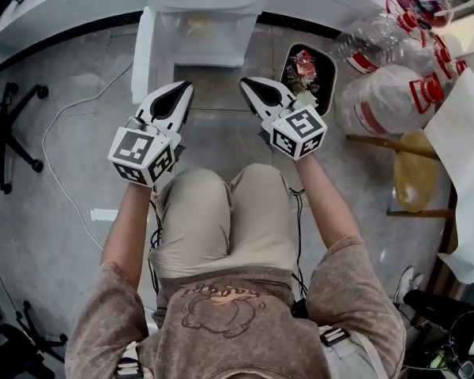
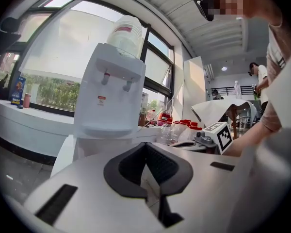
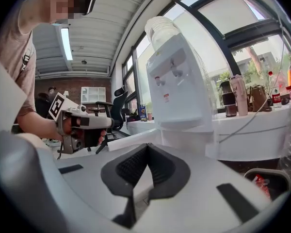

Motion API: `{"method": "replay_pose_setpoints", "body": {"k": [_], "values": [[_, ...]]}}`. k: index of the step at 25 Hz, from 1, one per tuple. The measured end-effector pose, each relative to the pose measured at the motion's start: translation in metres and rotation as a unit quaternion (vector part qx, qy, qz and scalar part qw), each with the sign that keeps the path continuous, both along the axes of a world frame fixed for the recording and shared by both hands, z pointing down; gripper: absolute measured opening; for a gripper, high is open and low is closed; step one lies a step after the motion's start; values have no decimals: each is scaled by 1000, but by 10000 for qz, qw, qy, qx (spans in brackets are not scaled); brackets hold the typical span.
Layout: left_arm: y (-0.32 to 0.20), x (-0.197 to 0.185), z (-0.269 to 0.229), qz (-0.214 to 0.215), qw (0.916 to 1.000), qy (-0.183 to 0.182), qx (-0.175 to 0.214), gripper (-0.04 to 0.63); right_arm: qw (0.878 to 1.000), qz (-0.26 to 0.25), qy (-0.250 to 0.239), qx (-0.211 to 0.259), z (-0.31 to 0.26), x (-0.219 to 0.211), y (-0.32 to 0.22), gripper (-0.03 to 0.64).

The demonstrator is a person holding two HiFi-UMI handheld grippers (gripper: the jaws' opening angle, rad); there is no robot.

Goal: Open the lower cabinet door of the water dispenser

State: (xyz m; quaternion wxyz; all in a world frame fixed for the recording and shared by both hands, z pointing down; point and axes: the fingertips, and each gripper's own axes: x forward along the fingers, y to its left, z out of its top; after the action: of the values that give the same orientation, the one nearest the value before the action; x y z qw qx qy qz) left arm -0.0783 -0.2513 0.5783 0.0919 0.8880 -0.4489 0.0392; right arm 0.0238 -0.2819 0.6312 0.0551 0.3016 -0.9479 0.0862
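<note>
The white water dispenser [image 1: 208, 24] stands on the floor against the window counter, with a bottle on top [image 2: 125, 33]. Its lower cabinet door [image 1: 143, 56] hangs swung out to the left, showing the open compartment [image 1: 199, 31]. In the left gripper view the door [image 2: 64, 155] shows as a white panel beside the body. My left gripper [image 1: 181, 93] and right gripper [image 1: 251, 88] are held side by side in front of the dispenser, short of it and touching nothing. Both are shut, fingertips meeting, with nothing between them.
A black bin [image 1: 329, 60] full of rubbish stands right of the dispenser. Several empty water bottles [image 1: 387, 101] lie further right beside a wooden stool [image 1: 415, 172]. An office chair base [image 1: 12, 133] and a white cable [image 1: 63, 125] are on the floor at the left.
</note>
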Motion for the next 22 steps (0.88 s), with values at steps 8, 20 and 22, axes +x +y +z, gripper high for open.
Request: {"method": "replay_pose_setpoints", "body": {"k": [8, 20, 22], "values": [[-13, 12, -116, 378, 9992, -131, -63, 17, 9997, 81, -144, -202, -117, 4, 5, 6], [12, -15, -370, 880, 9955, -38, -355, 17, 9985, 464, -266, -128, -408, -26, 42, 8], [21, -21, -413, 947, 9949, -35, -357, 17, 9980, 571, -227, -155, -453, -28, 56, 6]]}}
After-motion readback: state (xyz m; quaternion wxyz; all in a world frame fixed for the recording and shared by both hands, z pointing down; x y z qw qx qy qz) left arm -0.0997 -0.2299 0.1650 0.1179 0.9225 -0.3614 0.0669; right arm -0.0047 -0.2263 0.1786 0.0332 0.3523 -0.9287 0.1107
